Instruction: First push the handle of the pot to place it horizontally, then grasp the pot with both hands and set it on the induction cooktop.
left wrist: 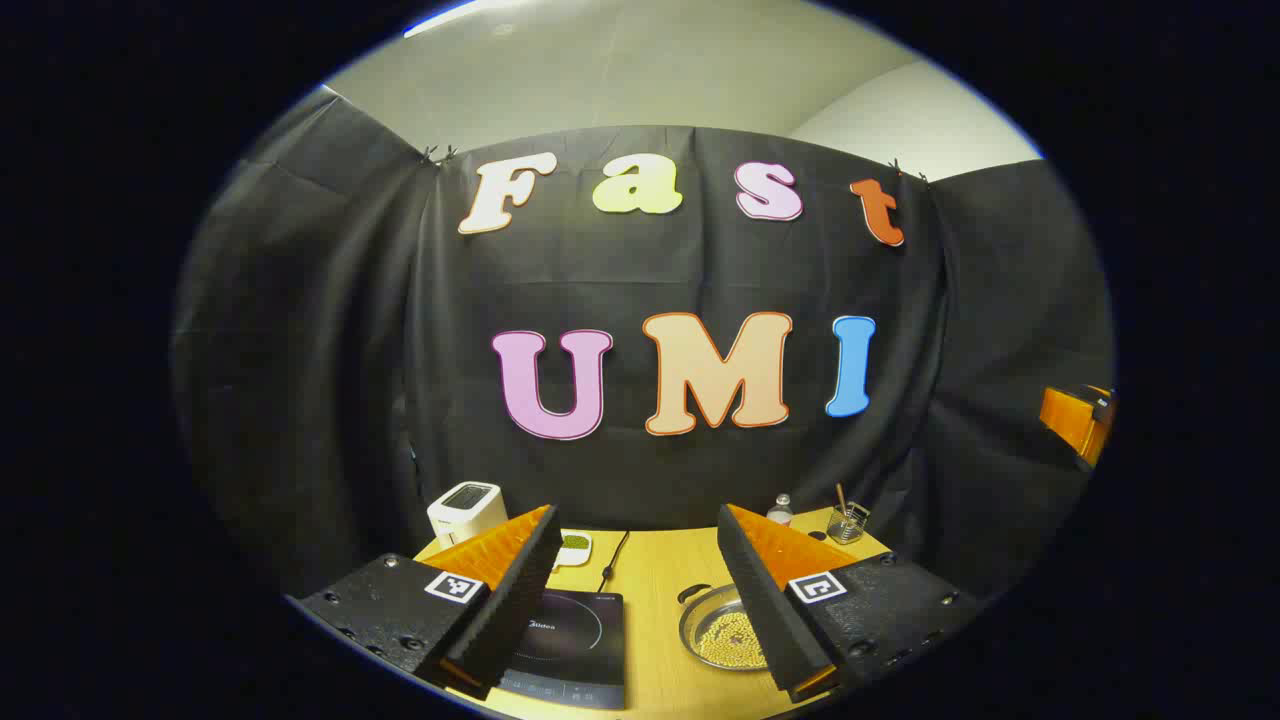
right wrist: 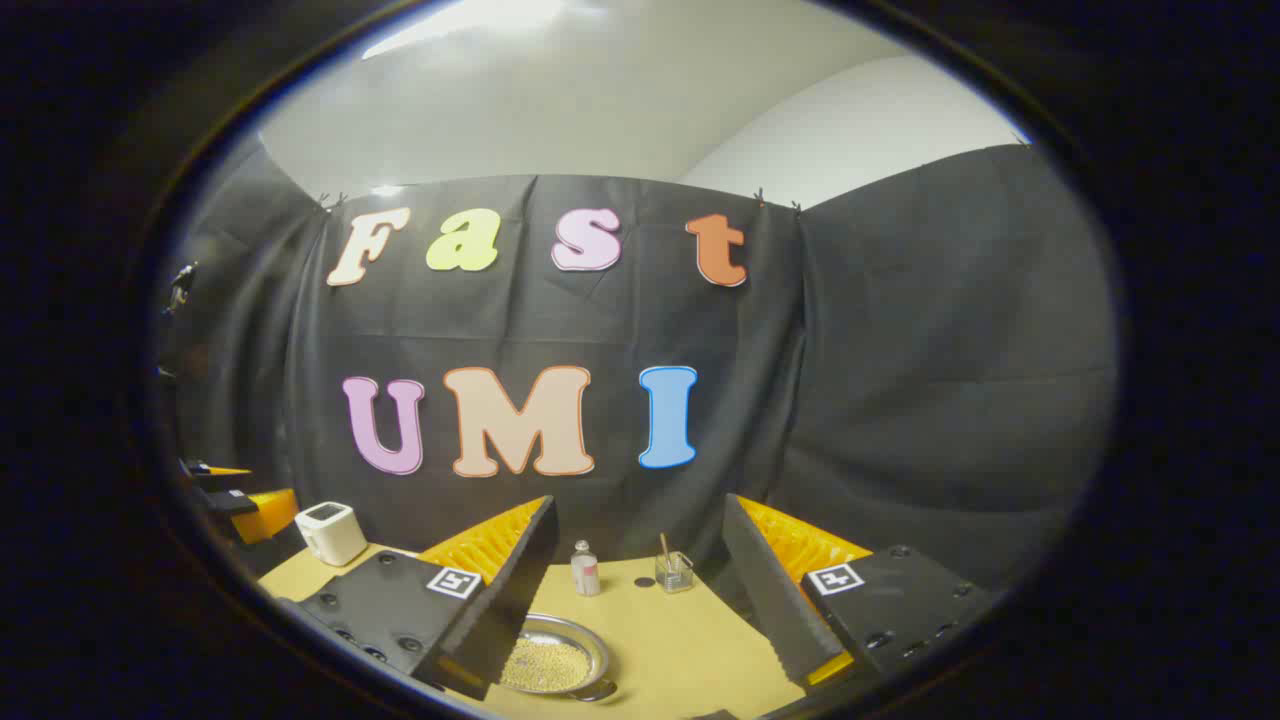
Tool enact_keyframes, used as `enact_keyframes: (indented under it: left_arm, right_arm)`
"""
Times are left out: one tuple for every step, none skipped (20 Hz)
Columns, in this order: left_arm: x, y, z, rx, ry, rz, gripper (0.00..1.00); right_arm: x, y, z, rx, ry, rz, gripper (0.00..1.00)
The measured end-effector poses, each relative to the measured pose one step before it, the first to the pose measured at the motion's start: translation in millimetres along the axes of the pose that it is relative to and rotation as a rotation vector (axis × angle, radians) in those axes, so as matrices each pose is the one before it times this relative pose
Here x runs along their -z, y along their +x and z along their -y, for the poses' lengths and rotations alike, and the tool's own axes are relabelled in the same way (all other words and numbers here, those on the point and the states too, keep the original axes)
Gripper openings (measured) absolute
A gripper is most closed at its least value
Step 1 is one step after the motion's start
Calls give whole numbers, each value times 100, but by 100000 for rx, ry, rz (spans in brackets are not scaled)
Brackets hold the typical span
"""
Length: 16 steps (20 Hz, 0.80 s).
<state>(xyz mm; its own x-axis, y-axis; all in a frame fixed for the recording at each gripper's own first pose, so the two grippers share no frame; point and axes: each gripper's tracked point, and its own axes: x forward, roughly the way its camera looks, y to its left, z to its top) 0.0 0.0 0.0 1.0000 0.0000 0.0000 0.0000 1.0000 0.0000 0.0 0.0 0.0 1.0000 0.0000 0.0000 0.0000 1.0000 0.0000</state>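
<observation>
Wooden table [left wrist: 655, 585]: pot [left wrist: 722, 630] holds small yellow beads; both grippers [left wrist: 637, 590] [right wrist: 640, 590] wide open, holding nothing.

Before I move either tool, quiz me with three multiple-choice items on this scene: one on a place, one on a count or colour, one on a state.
1. Where does the pot stand?
A. on the induction cooktop
B. on the table beside the induction cooktop
C. on the toaster

2. What colour is the toaster?
A. red
B. black
C. white

3. How do the left tool and right tool stand?
A. both open, holding nothing
B. both shut on the pot
C. left shut on the toaster

Answers: 1 B, the pot sits on bare table to the right of the induction cooktop in the left gripper view. 2 C, its body is white. 3 A, each pair of fingers stands wide apart with nothing between.
</observation>
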Motion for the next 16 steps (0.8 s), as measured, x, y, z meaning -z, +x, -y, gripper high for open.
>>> enact_keyframes:
  left_arm:
    - [-59,137,287,862,-271,-268,92]
    - [-65,-27,182,686,-382,-150,95]
    - [-71,36,70,418,-161,-277,92]
    - [57,-87,-87,67,-62,-42,92]
    - [-151,-91,-16,196,-259,329,95]
    - [40,-229,-24,175,-297,73,95]
    - [53,-212,-109,115,-221,-90,92]
    - [226,-241,-107,189,-418,-533,92]
    - [245,-238,-35,507,-470,-1097,92]
    - [438,-407,40,680,-401,-1477,92]
    - [42,-320,34,810,-26,-549,92]
    - [-127,-184,-146,517,188,369,92]
    - [-103,-184,-107,362,423,178,92]
    - [115,-286,-230,170,247,301,92]
    - [31,-37,-222,-82,-129,-121,92]
    - [237,-184,-317,-355,-571,-70,92]
  right_arm:
    - [-69,36,-117,-84,343,-17,99]
    - [-102,-17,-113,9,467,-7,99]
    - [-29,-33,-116,204,864,34,99]
    - [-77,-112,-187,-92,999,85,99]
    - [-193,-85,-213,-238,1046,278,98]
    - [-76,-78,-333,-301,750,447,98]
    - [-77,-8,-189,-125,291,299,98]
    - [65,-48,-205,-114,49,-80,98]
    - [64,-72,-324,-205,-59,-112,98]
    - [42,-162,-352,-199,-28,-27,98]
    - [-60,-130,-368,-386,-46,-16,98]
    - [109,-110,-340,-358,-75,-194,98]
    - [104,-104,-402,-512,-159,-421,98]
    - [182,-115,-447,-395,-100,-684,98]
    - [31,-160,-276,-218,-42,-627,98]
    - [282,-221,-260,-38,-180,-639,98]
